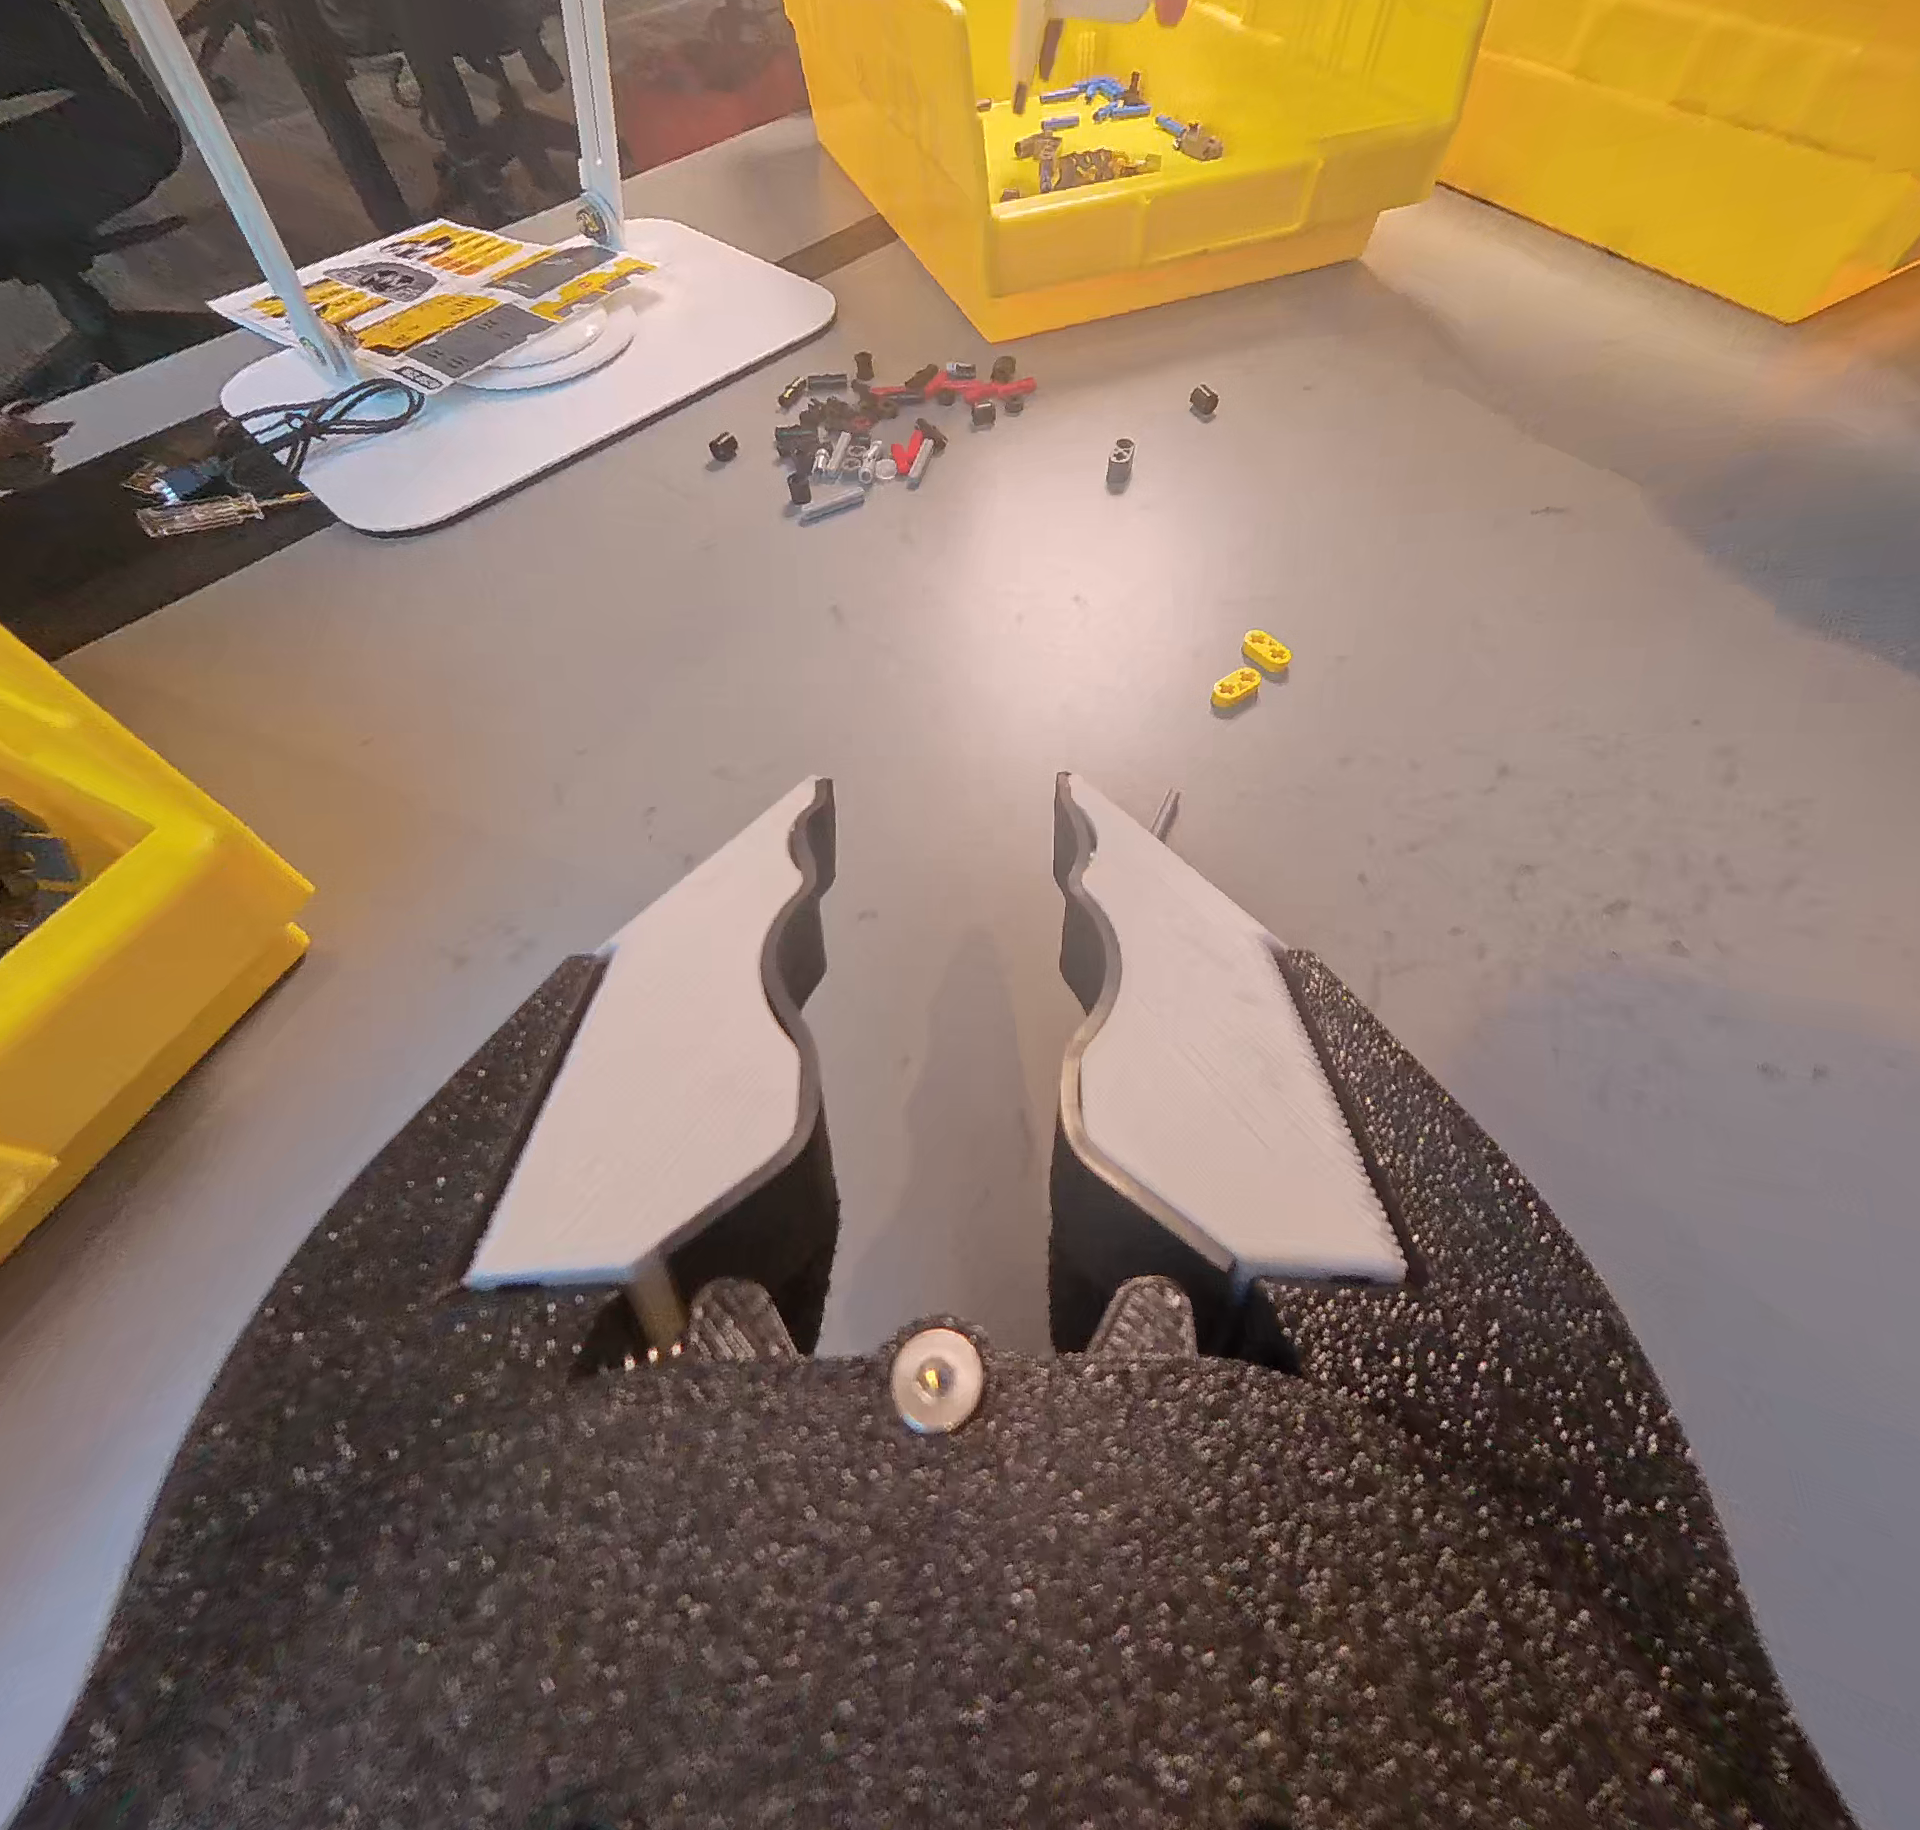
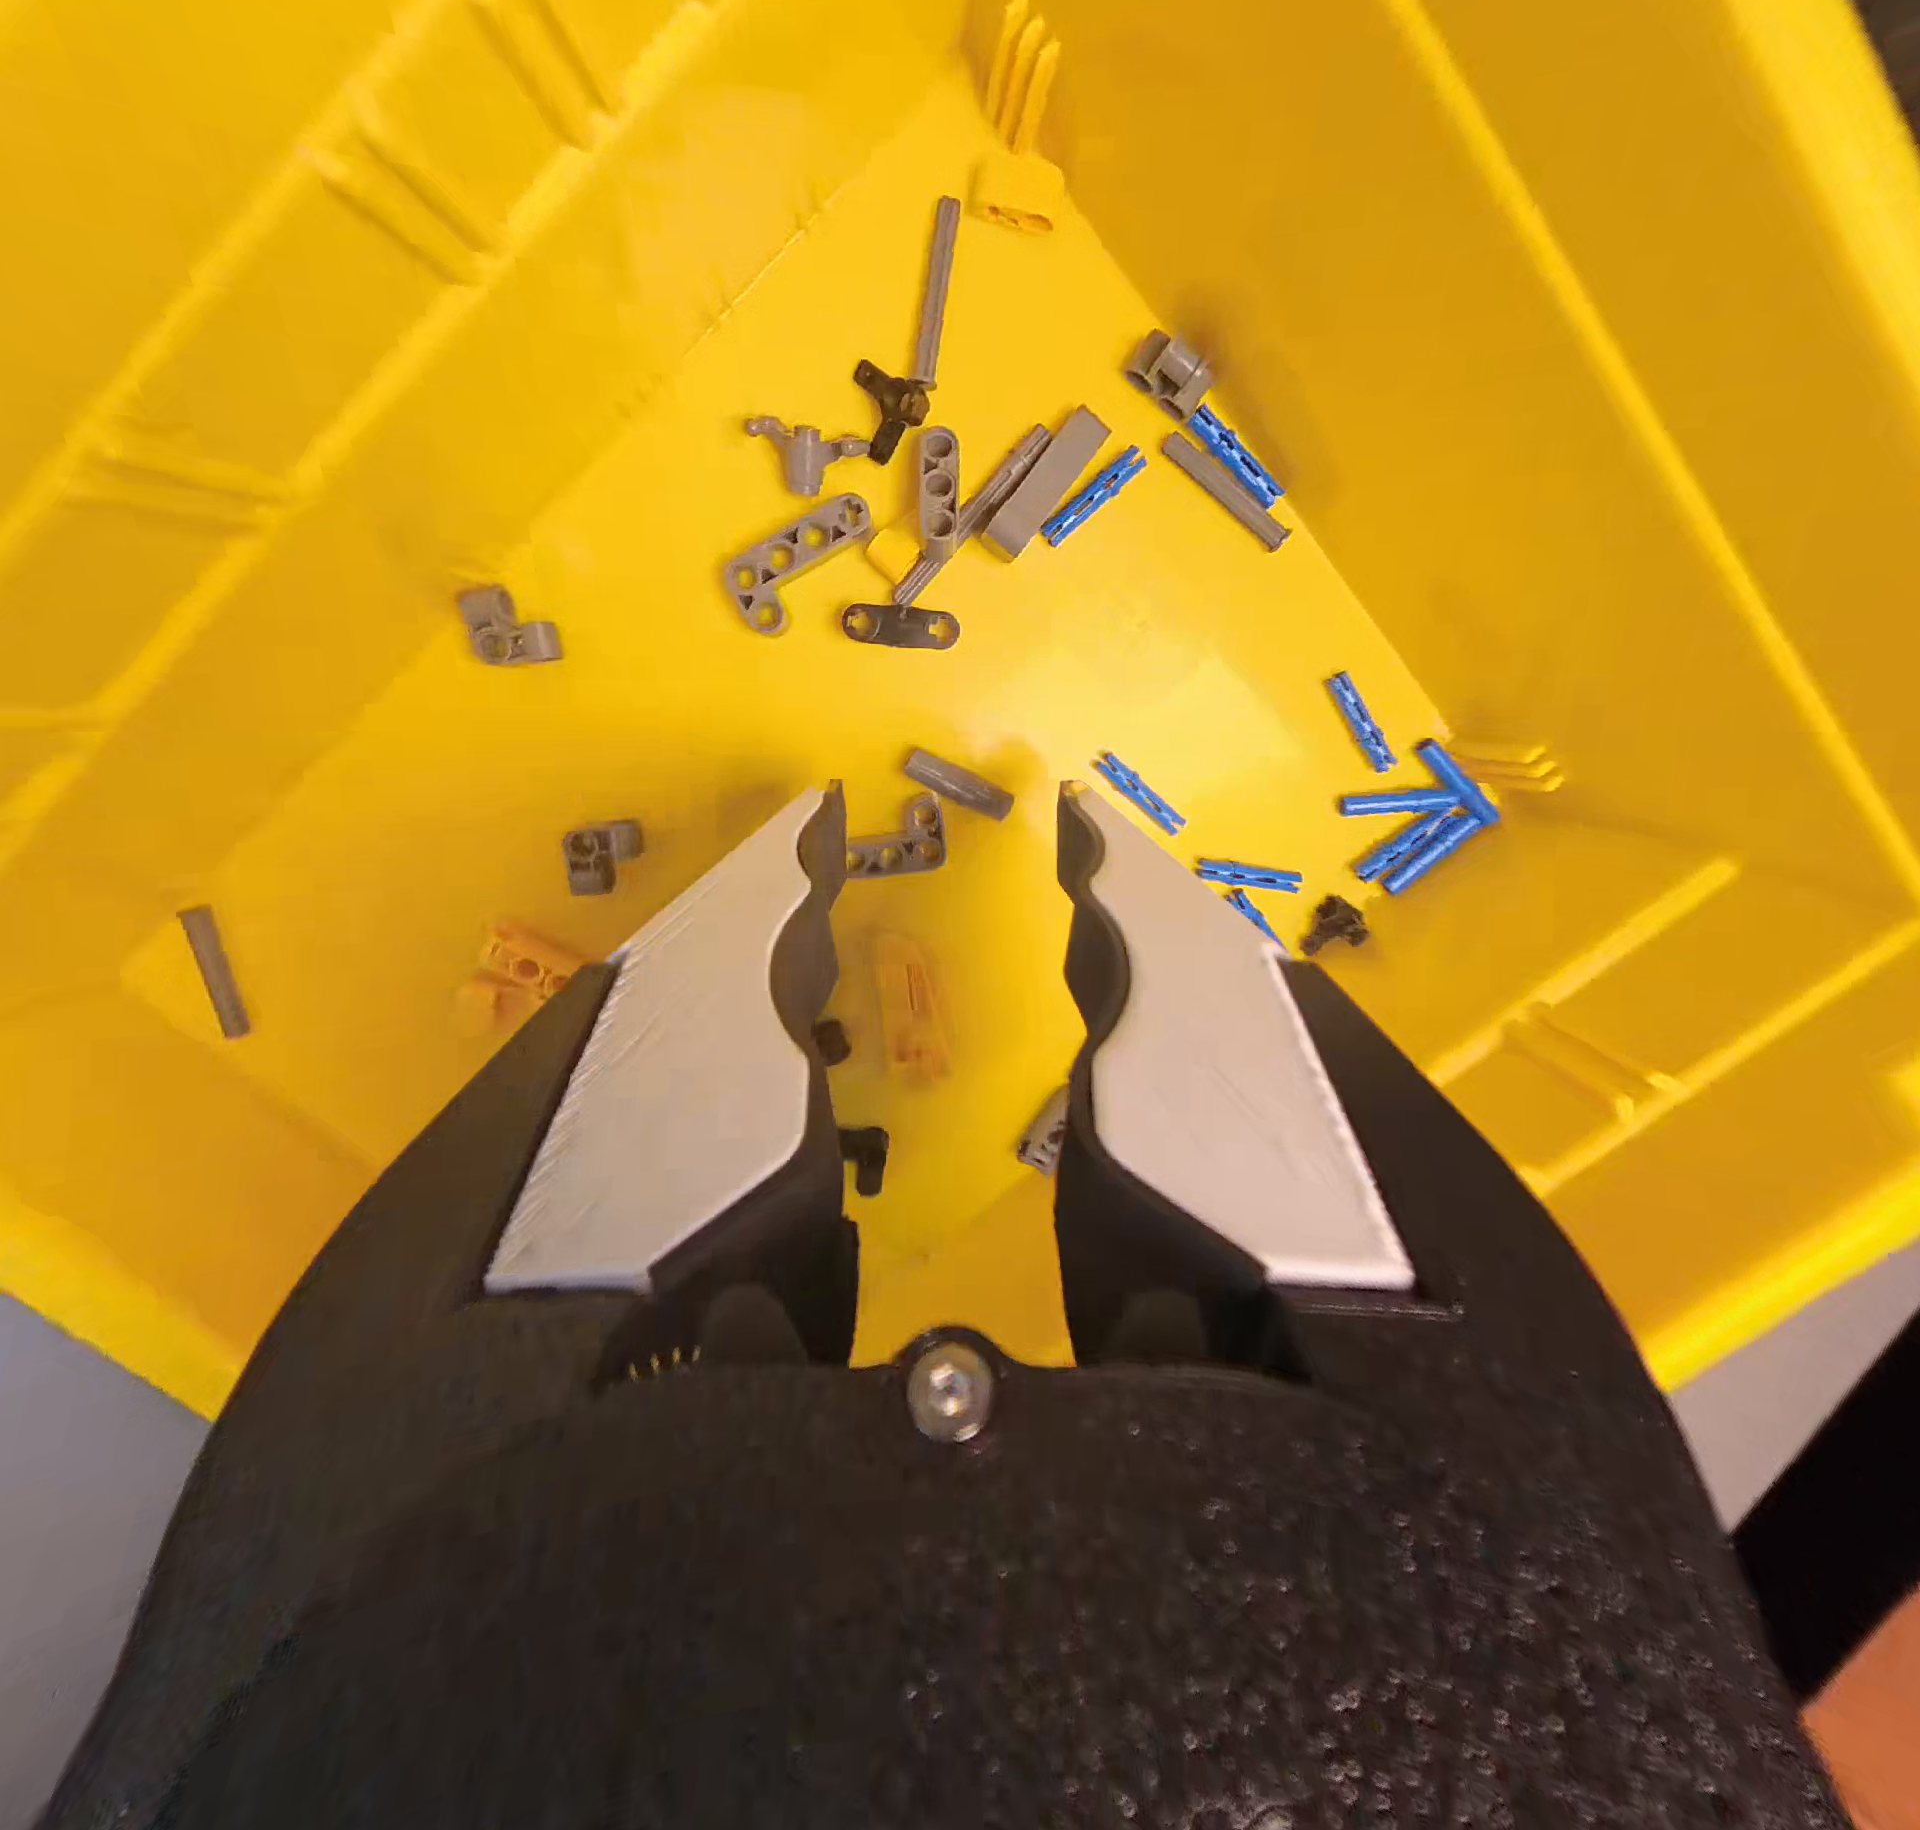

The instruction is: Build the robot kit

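The left gripper [image 1: 943, 793] hangs over the grey table [image 1: 1455, 949], jaws apart and empty. Two yellow links [image 1: 1252, 666] lie right of centre, a heap of small parts [image 1: 883, 424] above. The right gripper [image 2: 948, 793], jaws spread and empty, hangs inside the yellow bin [image 2: 416, 222] above a short grey pin [image 2: 957, 785]; blue pins [image 2: 1418, 824] cluster at right.

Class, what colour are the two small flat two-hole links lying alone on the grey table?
Yellow: the two small flat links, seen best in the left wrist view.
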`<state>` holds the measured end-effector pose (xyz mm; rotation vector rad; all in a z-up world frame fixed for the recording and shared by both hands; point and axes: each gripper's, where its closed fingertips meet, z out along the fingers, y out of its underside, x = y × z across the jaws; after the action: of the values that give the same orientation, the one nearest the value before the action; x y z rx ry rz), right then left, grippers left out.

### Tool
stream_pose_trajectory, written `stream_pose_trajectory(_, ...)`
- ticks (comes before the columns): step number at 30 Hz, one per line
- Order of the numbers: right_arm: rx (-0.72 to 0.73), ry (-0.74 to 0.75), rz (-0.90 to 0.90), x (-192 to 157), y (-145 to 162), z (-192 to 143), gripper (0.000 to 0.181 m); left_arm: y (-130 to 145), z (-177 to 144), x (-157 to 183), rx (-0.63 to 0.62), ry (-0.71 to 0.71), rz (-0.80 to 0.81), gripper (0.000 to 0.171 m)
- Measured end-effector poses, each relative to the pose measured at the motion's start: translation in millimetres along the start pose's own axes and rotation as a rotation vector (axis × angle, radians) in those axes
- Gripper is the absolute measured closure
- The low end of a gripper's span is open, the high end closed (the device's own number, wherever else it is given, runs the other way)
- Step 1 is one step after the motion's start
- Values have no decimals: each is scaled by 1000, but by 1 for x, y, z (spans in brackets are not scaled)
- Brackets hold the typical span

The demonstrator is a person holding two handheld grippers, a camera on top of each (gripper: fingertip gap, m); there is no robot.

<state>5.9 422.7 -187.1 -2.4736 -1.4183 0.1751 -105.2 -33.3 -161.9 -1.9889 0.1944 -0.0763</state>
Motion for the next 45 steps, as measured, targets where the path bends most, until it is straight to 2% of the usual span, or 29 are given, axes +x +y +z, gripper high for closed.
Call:
stream_pose_trajectory(6,-31,-3,129,1,5,21,139,0,-4,3,8,28,-6,130)
stream_pose_trajectory(17,4,1,214,4,6,21,157,1,-3,8,3,53,-15,130)
stream_pose_trajectory(18,9,0,208,4,6,20,181,1,-4,8,3,52,-16,130)
stream_pose_trajectory(24,114,10,134,4,-8,-8,181,1,-3,8,-1,49,-8,130)
stream_pose_trajectory(26,106,-6,92,2,-4,-19,174,1,-3,9,-1,49,-5,130)
stream_pose_trajectory(29,-43,32,-115,0,21,-25,161,1,-2,11,-4,53,1,130)
stream_pose_trajectory(33,-305,60,-502,-10,66,-28,160,3,-2,12,-14,51,18,130)
stream_pose_trajectory(37,-510,53,-712,-25,100,-23,153,3,-2,10,-15,50,8,130)
stream_pose_trajectory(41,-636,73,-811,-23,117,-17,133,4,-2,11,-19,52,10,130)
stream_pose_trajectory(45,-648,56,-805,-21,119,-14,134,2,-4,10,-13,48,16,130)
